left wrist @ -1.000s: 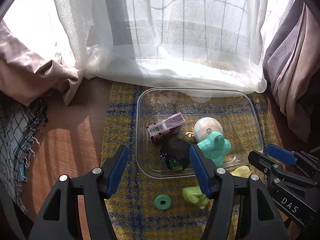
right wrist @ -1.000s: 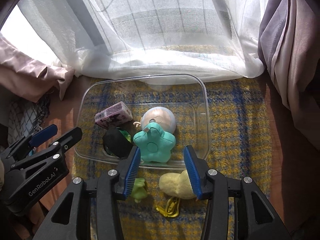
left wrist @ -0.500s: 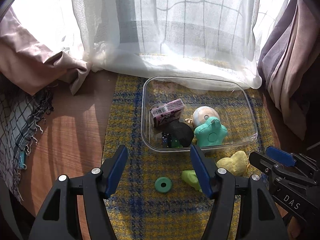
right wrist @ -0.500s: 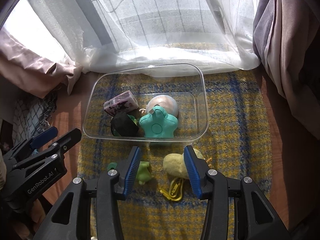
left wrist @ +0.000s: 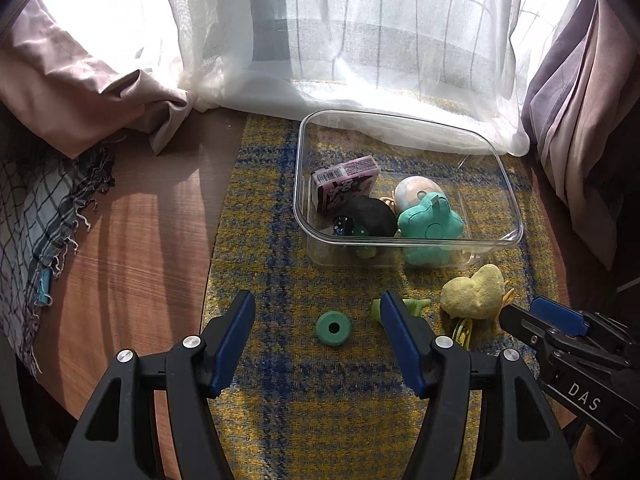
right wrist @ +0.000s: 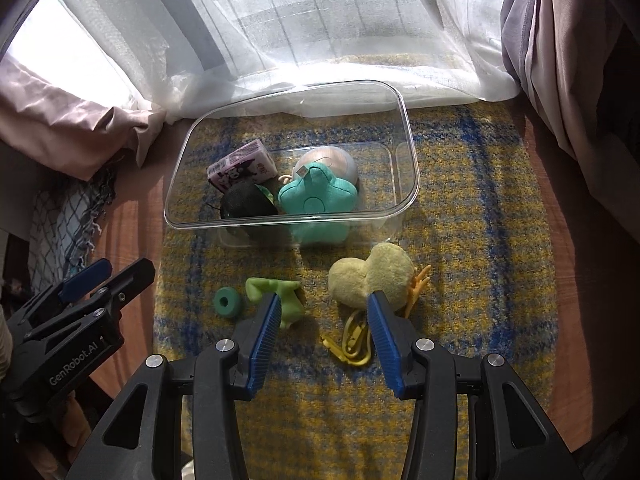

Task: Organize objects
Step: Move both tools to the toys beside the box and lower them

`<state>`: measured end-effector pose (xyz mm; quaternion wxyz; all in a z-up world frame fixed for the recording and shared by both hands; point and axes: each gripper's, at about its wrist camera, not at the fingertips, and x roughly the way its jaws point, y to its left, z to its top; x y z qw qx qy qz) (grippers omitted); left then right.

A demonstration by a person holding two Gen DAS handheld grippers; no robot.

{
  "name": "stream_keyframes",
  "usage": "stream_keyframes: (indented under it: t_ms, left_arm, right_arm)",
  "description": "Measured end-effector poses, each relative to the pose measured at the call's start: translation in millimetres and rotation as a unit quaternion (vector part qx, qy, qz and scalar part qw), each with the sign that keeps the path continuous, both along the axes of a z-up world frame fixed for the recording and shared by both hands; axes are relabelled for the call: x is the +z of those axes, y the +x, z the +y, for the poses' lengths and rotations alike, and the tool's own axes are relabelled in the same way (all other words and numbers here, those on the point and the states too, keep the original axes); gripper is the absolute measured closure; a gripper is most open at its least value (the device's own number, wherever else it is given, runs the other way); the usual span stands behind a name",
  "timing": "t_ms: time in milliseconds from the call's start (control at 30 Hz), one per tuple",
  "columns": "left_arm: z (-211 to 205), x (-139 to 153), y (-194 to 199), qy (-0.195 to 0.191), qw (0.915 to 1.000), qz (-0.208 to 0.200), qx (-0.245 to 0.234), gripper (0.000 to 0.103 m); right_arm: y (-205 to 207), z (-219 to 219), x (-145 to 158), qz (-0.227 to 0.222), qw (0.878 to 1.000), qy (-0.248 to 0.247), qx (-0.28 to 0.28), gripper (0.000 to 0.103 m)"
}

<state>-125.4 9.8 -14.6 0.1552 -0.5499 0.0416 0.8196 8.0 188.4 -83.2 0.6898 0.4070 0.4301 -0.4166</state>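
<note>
A clear plastic bin holds a pink box, a black pouch, a teal star plush and a round pale toy. In front of it on the mat lie a green ring, a light green toy and a yellow duck plush with a yellow clip. My left gripper is open and empty above the ring. My right gripper is open and empty near the duck.
A yellow and blue woven mat covers a wooden table. White sheer curtains hang behind the bin. Pink drapes and a checked cloth lie at the left, grey drapes at the right.
Both grippers have pulled back from the bin toward me, so the bin looks farther and the ring, green toy and duck show fully. Both stay open and empty.
</note>
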Motion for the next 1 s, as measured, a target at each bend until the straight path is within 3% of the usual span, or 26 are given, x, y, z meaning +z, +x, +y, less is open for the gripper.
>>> stream_keyframes:
  t_ms: [1000]
  left_arm:
    - [18,-77,2,-0.037,0.9930,-0.108,0.033,0.039]
  right_arm:
    - [-5,-14,-93,0.019,0.992,0.121,-0.015,0.059]
